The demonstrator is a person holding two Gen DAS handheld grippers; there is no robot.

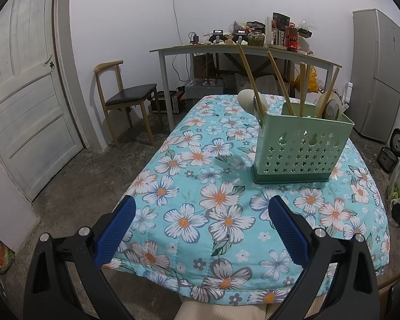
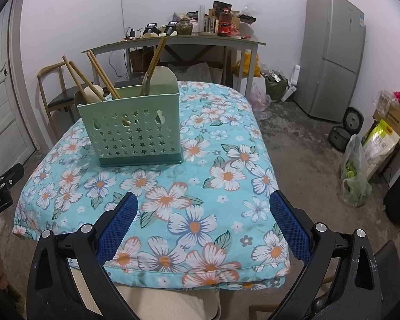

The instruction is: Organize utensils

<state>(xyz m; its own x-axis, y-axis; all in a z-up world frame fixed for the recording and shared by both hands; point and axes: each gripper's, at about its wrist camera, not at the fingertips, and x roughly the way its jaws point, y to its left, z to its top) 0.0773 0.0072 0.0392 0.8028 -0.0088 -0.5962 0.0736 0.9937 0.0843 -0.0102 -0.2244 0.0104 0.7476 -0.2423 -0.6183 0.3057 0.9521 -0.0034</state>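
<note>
Green utensil holder upright on the floral cloth, right of centre in the left wrist view, upper left in the right wrist view. Chopsticks leaning out of it, lower ends hidden behind the star-punched wall; pale spoons only partly showing above the rim — count unclear. Left gripper spread wide, nothing between the blue pads. Right gripper likewise wide apart and empty, low in frame over the cloth's near edge.
</note>
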